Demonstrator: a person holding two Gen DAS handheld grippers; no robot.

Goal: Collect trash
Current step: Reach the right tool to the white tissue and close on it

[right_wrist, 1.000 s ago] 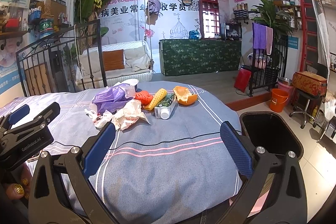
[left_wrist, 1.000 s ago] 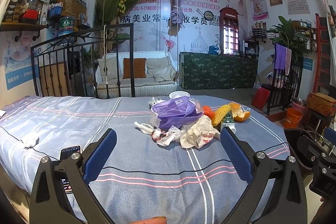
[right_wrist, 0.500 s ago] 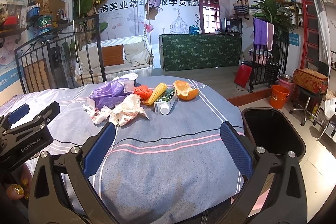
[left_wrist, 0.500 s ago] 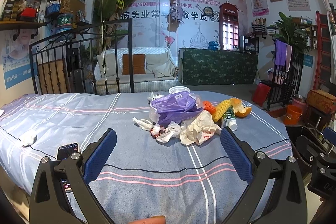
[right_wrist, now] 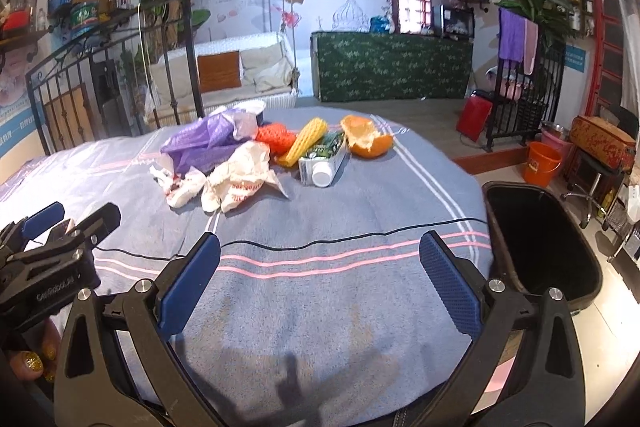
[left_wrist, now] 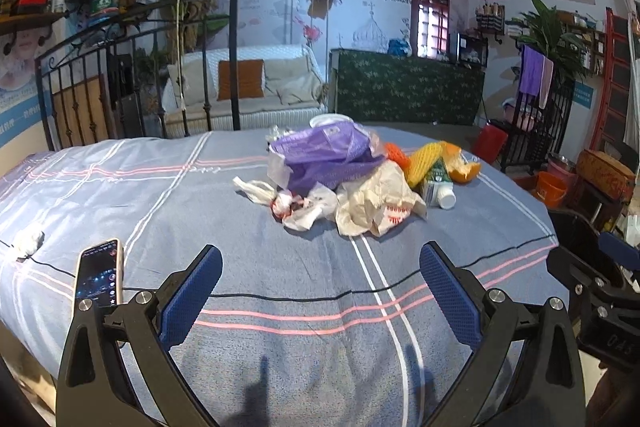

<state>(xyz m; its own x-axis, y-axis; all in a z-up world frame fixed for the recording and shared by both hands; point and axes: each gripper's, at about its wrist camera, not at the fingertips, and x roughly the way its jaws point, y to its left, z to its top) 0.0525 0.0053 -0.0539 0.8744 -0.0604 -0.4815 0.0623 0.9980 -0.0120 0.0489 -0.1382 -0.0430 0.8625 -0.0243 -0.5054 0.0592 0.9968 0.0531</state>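
Trash (left_wrist: pixel 352 183) lies heaped mid-bed on the striped bedspread (left_wrist: pixel 160 195), well ahead of the left gripper (left_wrist: pixel 320 291), which is released and empty. From the right wrist, the right gripper (right_wrist: pixel 320 279) gapes empty too; the black bin (right_wrist: pixel 540 247) stands beside the bed, seemingly empty. Take the nearest crumpled wrapper (right_wrist: pixel 240 179) first, pinching low.

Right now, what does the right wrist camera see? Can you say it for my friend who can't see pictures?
The open right gripper hovers empty over a blue striped bedspread, pointing at a trash pile: a purple bag, crumpled paper, a yellow foam net, a small box with a white bottle and an orange peel. A black bin stands at the bed's right.
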